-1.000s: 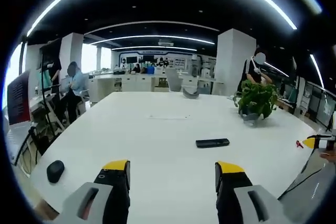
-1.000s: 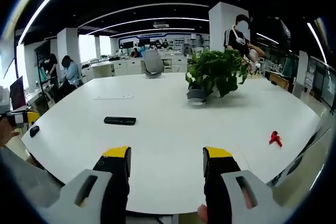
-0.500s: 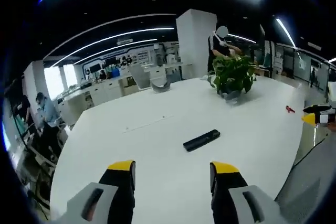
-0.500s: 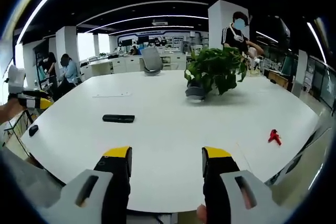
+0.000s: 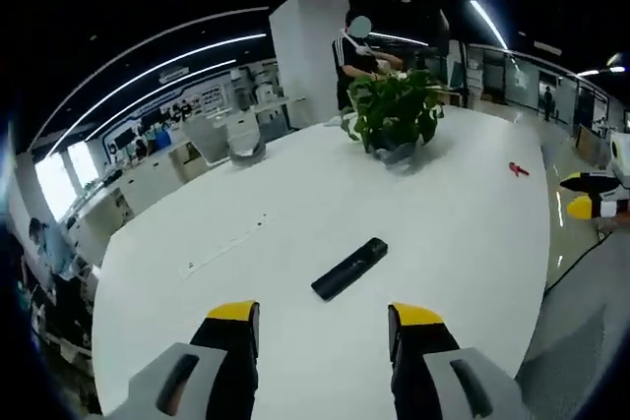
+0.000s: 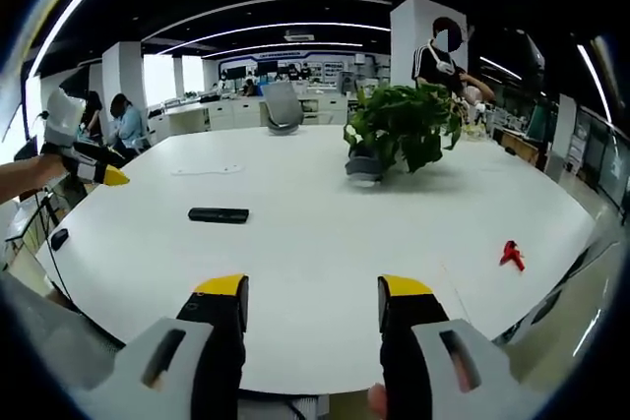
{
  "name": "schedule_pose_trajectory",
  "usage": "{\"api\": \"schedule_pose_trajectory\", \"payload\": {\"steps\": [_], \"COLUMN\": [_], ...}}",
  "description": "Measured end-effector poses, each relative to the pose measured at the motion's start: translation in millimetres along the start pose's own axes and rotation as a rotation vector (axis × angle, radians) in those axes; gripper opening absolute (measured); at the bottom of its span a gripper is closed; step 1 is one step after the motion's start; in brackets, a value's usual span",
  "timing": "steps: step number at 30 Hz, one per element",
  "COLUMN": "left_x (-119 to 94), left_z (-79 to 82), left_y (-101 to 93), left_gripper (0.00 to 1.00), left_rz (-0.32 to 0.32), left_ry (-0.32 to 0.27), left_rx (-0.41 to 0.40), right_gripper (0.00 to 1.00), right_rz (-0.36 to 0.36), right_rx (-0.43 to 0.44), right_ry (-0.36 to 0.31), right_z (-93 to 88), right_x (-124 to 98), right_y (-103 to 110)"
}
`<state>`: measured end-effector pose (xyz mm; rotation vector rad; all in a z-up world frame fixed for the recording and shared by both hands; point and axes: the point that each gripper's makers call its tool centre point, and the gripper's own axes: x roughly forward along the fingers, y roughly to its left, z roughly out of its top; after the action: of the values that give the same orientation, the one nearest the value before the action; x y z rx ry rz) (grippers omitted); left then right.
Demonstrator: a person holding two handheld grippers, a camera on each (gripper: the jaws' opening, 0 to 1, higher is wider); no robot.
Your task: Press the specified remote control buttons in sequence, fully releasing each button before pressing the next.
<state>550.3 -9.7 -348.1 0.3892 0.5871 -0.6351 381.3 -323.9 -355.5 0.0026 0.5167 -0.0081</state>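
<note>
- Your left gripper (image 5: 323, 317) hovers with jaws spread, nothing in them.
- The remote (image 5: 349, 268) lies flat on the white table (image 5: 463, 213), just beyond those jaws.
- Your right gripper (image 6: 311, 291) is also wide apart and empty, remote (image 6: 219, 214) far-left of it.

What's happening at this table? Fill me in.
A person holds a pair of tongs in each hand over a big white table. A black remote lies flat on it, untouched. The left tongs are open and point at the remote, not yet on it. The right tongs are open too, held near the table's edge. A potted plant and a small red thing sit farther off.
</note>
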Motion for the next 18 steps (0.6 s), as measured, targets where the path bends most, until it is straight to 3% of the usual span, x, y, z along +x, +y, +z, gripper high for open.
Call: {"api": "schedule_pose_trajectory", "payload": {"steps": [11,18], "left_x": [37,60], "left_z": [3.9,8.4], "left_y": [-0.8,-13.9], "left_gripper": [0.51,0.48], "left_rz": [-0.073,-0.160], "left_ry": [0.081,0.117], "left_rx": [0.199,0.298], "right_gripper": [0.54,0.54], "right_rz": [-0.003,-0.005], "right_rx": [-0.014,-0.019], "right_ry": [0.025,0.035], "right_z": [-4.4,-5.9], "right_x": [2,2], "right_y": [0,0]}}
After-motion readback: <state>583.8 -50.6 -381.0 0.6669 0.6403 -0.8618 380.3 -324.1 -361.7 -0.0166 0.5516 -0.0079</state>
